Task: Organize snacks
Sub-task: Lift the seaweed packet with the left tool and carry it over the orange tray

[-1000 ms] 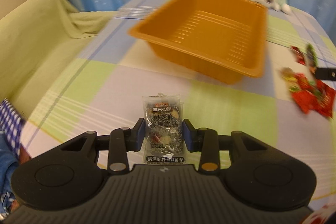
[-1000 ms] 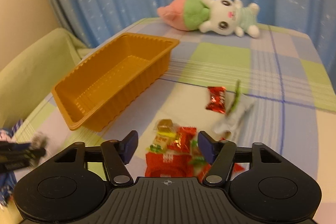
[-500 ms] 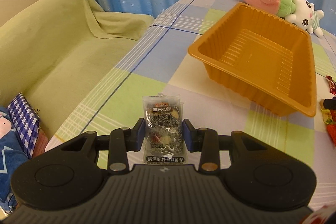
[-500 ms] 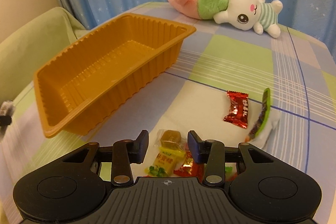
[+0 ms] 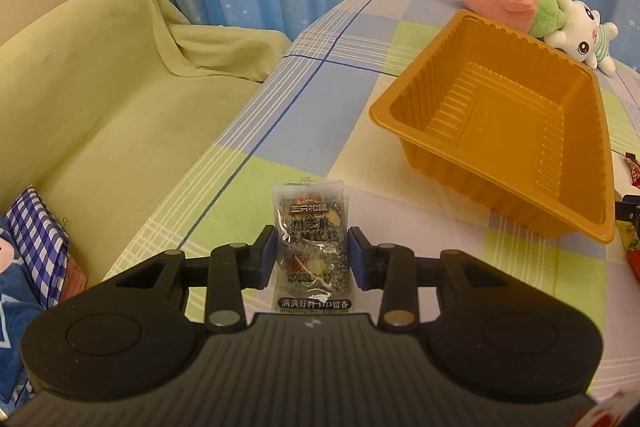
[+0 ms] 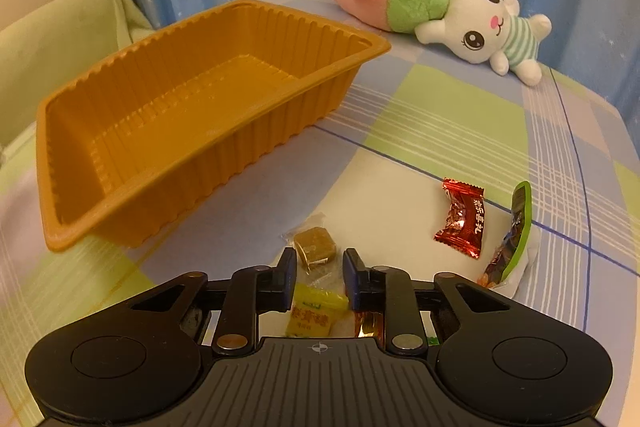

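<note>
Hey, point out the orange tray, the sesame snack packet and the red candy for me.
orange tray [image 6: 224, 95]: right wrist view, on its ribbed floor.
sesame snack packet [image 5: 310, 227]: left wrist view, on the printed front, between the pads.
red candy [image 6: 460, 219]: right wrist view, on the middle of its wrapper.

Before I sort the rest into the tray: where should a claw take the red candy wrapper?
Grip the red candy wrapper across its puffed middle, coming from above. It lies flat on the tablecloth, its crimped ends thin and fanned, and the green packet crowds its right side.
</note>
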Tool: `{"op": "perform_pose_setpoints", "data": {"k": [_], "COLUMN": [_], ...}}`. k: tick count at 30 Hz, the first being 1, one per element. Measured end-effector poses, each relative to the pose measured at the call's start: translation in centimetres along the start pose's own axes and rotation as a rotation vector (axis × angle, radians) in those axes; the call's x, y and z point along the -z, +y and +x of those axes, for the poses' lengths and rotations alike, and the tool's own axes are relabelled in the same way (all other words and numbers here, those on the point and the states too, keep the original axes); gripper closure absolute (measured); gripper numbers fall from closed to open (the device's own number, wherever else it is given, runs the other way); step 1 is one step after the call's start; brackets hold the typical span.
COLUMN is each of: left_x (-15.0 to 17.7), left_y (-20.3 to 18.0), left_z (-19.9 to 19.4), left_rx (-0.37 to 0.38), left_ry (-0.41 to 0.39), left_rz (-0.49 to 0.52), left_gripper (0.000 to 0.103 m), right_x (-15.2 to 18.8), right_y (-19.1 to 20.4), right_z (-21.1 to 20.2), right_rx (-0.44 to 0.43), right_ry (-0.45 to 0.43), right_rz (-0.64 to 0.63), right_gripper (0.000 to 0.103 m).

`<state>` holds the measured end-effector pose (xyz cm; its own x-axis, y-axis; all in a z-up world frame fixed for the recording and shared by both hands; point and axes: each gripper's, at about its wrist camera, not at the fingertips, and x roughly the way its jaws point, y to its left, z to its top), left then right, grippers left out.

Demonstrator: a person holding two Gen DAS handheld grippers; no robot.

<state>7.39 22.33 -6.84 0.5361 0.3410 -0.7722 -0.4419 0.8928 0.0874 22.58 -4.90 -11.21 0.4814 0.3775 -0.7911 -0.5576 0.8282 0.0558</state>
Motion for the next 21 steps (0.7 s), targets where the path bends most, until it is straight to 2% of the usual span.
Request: {"op": "perform_pose_setpoints", "data": {"k": [9,14,21], "left_x": [-0.5,-1.1,-2.5], "left_y": [0.8,1.3,1.7], "left_z": [0.5,0.6,0.6], "left_rx": [0.013,0.016,0.025], "left_ry": [-0.002,-0.012,-0.037], "left_rz": [0.013,0.022,0.038], "left_gripper": [0.068,0.068,0.068], "right_x": [-0.6,-0.7,-0.8], "right_y": [0.6,0.9,0.9], "right_z": [1.1,1.2,0.3], "right_rx": [0.033,0.034,0.035], "right_ry": [0.003,0.005,-0.004], "right_rz": [-0.045,-0.053,-0.002], "right_gripper": [0.076,0.080,0.080]}}
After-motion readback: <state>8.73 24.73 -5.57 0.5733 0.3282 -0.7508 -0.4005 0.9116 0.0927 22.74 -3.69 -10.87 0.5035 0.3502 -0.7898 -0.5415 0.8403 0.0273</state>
